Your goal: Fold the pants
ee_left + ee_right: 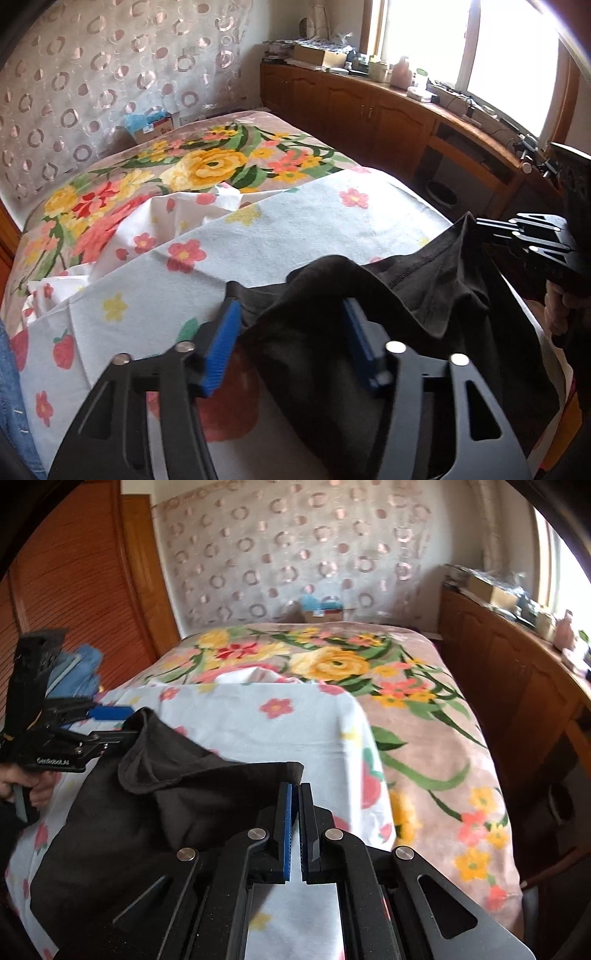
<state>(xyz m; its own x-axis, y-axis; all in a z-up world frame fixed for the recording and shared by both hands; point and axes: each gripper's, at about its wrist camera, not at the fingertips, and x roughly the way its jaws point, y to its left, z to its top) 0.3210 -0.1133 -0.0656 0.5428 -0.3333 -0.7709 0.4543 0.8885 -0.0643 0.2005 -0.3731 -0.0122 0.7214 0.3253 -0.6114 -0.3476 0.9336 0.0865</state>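
Between the two grippers: black soft cotton pants (177, 786), lifted and sagging over the near end of the bed.
Right gripper: black two-finger gripper with blue ribbed pads (295, 812), jaws pressed together with only a sliver between the pads; the top hem of the pants runs into their tips, so I read it as pinching that edge, thinly.
Left gripper: matching black gripper (291, 332), jaws standing apart, cloth draped between them. Near pad (221, 347) is clear of the fabric; no pinch visible, so nothing is clamped on this side.
Hand: a person's hand (26, 786) grips the left tool's handle at the frame edge.
Risk 1: right pinch sits on the very hem; a tug probably slips it out and that corner drops.
Risk 2: left jaws may close on a bunched fold rather than a single edge, giving a crooked fold line.
Risk 3: slack middle hangs low; dragging it could rumple the sheet below.
Surface: pale blue fleece sheet with strawberries and small flowers (303, 221), laid over a pinkish blanket with big yellow and red flowers (424, 716). Soft, wrinkles easily.
Room: curtain with ring pattern (295, 554) behind the bed, long wooden cabinet (369, 107) cluttered on top under a bright window (509, 55), slatted wooden door (74, 590) on the other side.
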